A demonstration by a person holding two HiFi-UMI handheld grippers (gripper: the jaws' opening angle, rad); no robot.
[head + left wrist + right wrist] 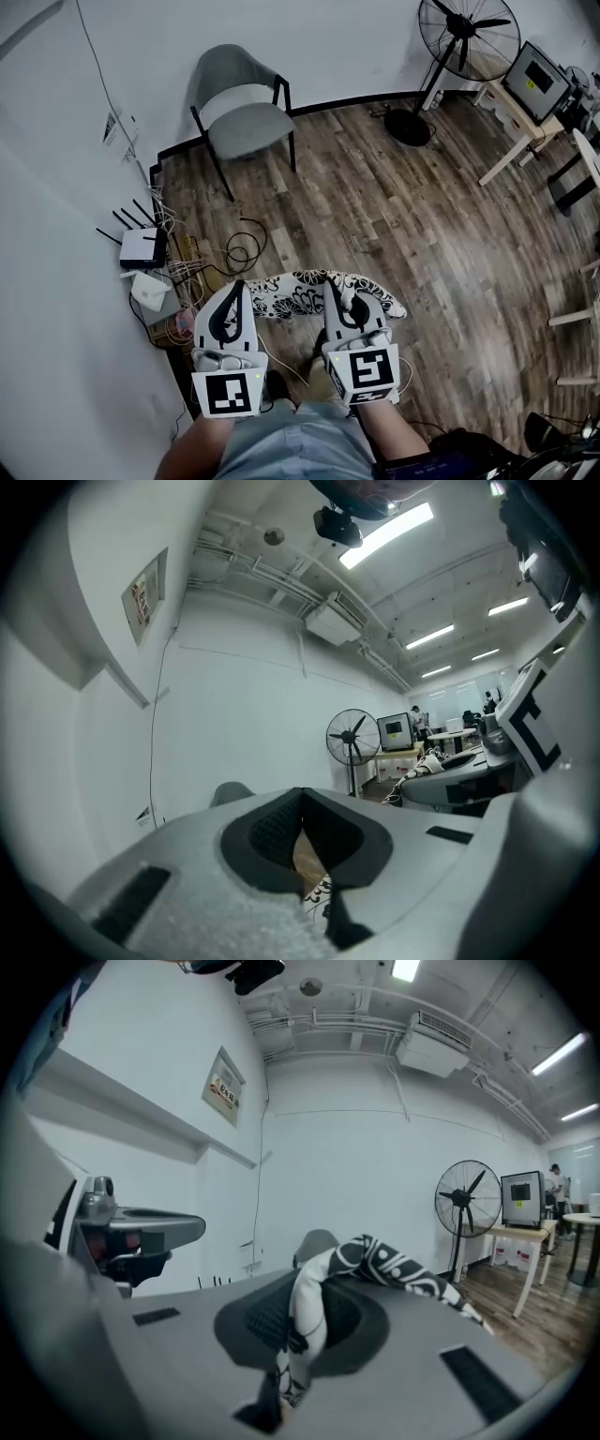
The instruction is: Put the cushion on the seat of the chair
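Observation:
A black-and-white patterned cushion [298, 294] hangs level in front of me, above the wooden floor. My left gripper [240, 285] is shut at the cushion's left end; in the left gripper view a strip of patterned cloth [320, 892] shows low between its jaws. My right gripper [330, 285] is shut on the cushion near its middle, and in the right gripper view the cloth [309, 1316] bunches between the pads and drapes off to the right. The grey chair [246, 112] stands by the wall at the far left, its seat bare, well beyond both grippers.
A router [142, 247] and tangled cables [225, 253] lie along the left wall near my feet. A standing fan [464, 42] and a desk with a monitor [536, 82] stand at the far right. Wooden floor [375, 216] stretches between me and the chair.

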